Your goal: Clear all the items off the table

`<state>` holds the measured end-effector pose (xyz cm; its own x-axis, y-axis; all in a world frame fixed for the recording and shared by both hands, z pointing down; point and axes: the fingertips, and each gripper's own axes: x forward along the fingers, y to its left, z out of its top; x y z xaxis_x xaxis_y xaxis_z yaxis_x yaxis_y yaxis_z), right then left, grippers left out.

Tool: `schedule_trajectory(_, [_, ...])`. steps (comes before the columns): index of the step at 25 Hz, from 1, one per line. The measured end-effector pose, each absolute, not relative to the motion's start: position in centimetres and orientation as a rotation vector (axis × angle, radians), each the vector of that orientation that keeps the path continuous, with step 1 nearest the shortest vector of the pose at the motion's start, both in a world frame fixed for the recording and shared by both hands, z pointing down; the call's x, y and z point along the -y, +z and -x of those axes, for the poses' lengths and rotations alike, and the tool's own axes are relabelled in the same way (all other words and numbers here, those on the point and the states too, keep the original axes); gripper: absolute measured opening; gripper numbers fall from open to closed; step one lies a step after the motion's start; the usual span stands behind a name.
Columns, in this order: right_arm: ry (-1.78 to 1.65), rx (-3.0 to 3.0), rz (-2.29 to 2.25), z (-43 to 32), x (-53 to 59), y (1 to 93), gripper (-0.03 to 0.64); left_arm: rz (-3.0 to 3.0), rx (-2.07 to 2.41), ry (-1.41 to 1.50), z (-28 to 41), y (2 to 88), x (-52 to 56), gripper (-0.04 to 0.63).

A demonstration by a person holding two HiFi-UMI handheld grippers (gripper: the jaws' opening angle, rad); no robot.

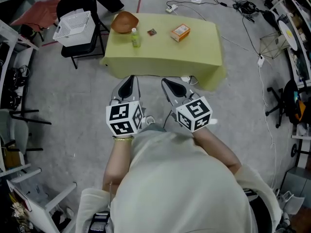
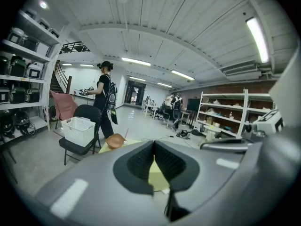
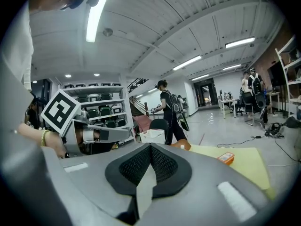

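Both grippers hang just short of the near edge. Left gripper [image 1: 129, 80]: jaws pressed together, empty. Right gripper [image 1: 168, 84]: same. 4 items on the surface [image 1: 160, 57]: bowl [image 1: 125, 22] far left, bottle [image 1: 135, 38] beside it, packet [image 1: 152, 32] mid, box [image 1: 180, 32] right.

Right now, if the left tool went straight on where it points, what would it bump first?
The left tool would probably meet the near edge of the yellow-green table first; nothing shows between them, though depth is unclear.
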<state>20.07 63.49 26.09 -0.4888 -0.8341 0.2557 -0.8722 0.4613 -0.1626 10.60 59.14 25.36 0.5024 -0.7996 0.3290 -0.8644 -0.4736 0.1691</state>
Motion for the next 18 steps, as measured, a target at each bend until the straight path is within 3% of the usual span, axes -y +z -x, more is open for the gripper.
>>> schedule_trajectory(18, [0.467,2.526,-1.491,-16.1,-53.5,27.6,-0.005,-2.367,1.348,0.311,-6.3,28.4,-49.8,0.011])
